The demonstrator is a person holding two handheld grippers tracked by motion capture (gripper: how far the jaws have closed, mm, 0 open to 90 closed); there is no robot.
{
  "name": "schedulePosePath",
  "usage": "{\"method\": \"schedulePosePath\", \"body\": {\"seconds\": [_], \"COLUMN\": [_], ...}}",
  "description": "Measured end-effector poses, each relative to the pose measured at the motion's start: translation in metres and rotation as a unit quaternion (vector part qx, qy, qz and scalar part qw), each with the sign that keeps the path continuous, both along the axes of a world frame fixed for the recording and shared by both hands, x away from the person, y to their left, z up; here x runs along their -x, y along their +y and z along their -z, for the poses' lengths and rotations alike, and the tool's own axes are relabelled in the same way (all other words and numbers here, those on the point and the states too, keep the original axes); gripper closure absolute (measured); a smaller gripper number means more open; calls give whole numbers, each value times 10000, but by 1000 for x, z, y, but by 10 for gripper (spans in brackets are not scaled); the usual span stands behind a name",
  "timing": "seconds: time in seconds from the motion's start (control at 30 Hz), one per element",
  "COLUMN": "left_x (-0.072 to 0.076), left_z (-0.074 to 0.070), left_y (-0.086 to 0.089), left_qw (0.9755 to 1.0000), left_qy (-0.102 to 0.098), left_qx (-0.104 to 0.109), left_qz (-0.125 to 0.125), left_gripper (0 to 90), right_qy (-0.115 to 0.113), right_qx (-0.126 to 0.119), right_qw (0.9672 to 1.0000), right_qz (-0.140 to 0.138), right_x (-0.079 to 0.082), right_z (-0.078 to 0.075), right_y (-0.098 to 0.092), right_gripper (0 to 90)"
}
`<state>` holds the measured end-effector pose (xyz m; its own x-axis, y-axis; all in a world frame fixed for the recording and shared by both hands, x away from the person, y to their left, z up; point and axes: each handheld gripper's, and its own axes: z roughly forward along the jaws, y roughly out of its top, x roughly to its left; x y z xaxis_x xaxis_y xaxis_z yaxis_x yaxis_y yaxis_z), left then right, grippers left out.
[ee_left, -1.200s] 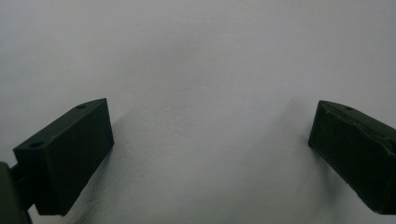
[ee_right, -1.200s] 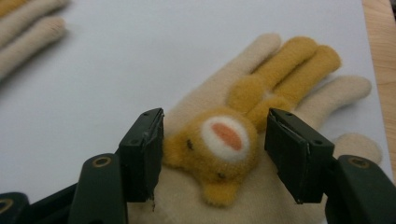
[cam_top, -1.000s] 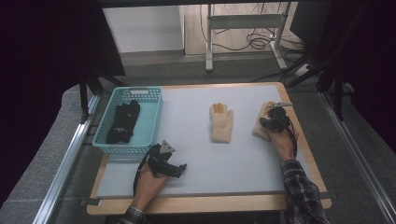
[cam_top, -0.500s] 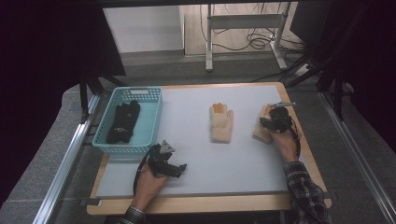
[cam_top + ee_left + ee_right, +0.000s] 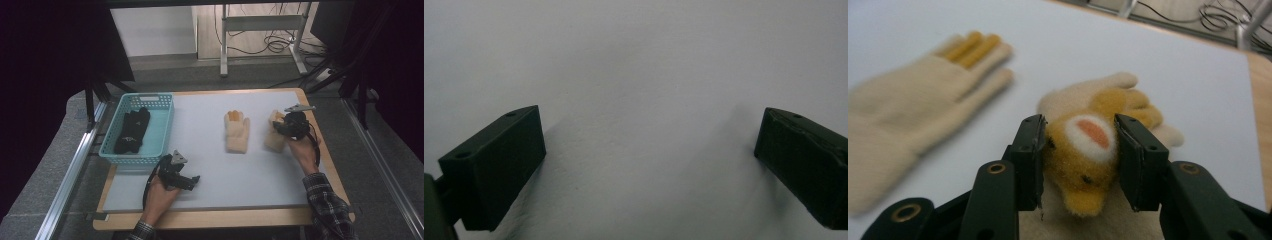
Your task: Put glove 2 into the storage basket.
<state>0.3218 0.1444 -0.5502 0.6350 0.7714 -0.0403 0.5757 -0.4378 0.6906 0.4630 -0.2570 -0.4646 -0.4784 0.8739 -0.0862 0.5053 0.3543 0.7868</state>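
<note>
a: why is the right gripper (image 5: 1079, 160) pinching the cream glove (image 5: 1098, 145) on its yellow patch?
b: i think to lift it; the glove sits between its jaws. the left gripper (image 5: 649, 165) rests spread, holding nothing.

From the high view I get a bright white mat (image 5: 210, 165) under even overhead light, while both side margins fall nearly black. My left gripper (image 5: 649, 165) casts a soft grey shadow between and just ahead of its jaws; the mat there looks flat, faintly grainy and dim. Past my right gripper (image 5: 1079, 160) the clamped plush glove (image 5: 1088, 150) is sharp, but the cream glove (image 5: 913, 115) off to its left smears with blur, and the far cables go soft.
</note>
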Motion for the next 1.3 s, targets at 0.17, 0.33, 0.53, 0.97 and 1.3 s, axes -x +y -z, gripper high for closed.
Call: {"method": "schedulePosePath", "body": {"seconds": [0.17, 0.33, 0.53, 0.97, 1.3], "left_x": [0, 0, 0, 0, 0], "left_z": [0, 0, 0, 0, 0], "left_y": [0, 0, 0, 0, 0], "left_qw": [10000, 10000, 10000, 10000, 10000], "left_qy": [1, -2, -3, -1, -3], "left_qx": [-4, -2, -1, -17, -15], "left_qz": [3, 3, 4, 11, 9], "left_gripper": [2, 2, 2, 2, 2], "right_qy": [-125, -185, -103, 566, 306], "right_qx": [-104, -232, -266, 44, -119], "right_qw": [9989, 9958, 9920, 9863, 9890], "right_qz": [-430, -862, -1230, -1547, -1441], "right_x": [9, 13, 6, -18, -7], "right_z": [-17, -27, -26, 21, -2], "right_y": [26, 53, 87, 127, 106], "right_gripper": [564, 564, 563, 511, 456]}}
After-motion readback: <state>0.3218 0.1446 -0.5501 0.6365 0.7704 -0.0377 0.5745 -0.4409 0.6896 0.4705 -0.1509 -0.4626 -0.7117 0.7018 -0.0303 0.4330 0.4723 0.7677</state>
